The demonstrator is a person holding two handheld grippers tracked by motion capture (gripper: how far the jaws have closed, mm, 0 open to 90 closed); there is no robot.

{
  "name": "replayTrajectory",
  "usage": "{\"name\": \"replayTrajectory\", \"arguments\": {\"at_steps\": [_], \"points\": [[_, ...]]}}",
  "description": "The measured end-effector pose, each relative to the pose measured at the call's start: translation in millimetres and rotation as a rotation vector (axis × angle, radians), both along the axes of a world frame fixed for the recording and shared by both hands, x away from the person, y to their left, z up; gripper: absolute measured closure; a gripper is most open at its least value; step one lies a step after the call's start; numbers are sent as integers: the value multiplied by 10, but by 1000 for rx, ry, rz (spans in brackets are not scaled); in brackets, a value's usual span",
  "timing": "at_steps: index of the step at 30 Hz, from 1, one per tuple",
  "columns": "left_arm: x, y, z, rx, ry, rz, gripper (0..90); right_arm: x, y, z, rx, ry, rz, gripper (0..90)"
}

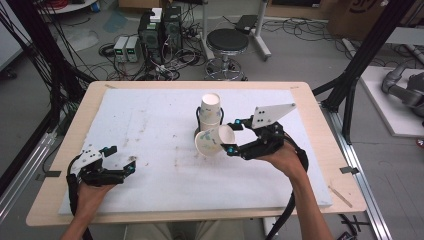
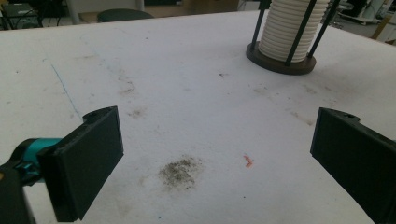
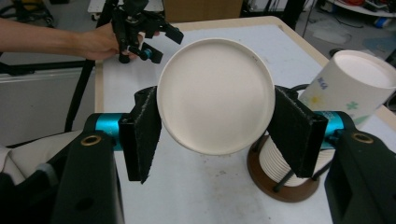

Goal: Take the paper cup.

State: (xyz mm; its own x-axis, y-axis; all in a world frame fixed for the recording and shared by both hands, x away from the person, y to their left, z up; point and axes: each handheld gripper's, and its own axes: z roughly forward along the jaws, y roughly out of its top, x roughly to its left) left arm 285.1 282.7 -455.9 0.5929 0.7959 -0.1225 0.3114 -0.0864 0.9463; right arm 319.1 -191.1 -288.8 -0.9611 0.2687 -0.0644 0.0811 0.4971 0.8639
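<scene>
The right gripper [image 1: 231,136] sits right of centre in the high view, its jaws closed on the sides of a white paper cup [image 1: 214,140] lying tilted on its side. In the right gripper view this white paper cup [image 3: 215,95] fills the centre of the frame, its flat base facing the camera and both black jaw pads pressed against its wall.

Just behind it in the high view stands a dark round-based cup holder with black upright rods [image 1: 198,121], containing a stack of white paper cups [image 1: 210,109]. The left gripper view shows the stack [image 2: 289,29] seated within the rods in the upper right of the frame.

The left gripper [image 1: 122,158] rests low at the lower left of the white foam-covered desk [image 1: 150,120], well apart from the holder. Its jaws stand wide open, holding nothing, over stained desk surface.
</scene>
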Motion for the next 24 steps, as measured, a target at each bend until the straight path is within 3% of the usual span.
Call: {"name": "replayTrajectory", "arguments": {"at_steps": [12,24], "points": [[1,5,-1,-3,-1,1,24,32,177,-292,43,25,55,377],[-6,1,-1,-4,-9,7,24,43,156,-446,87,59,80,377]]}}
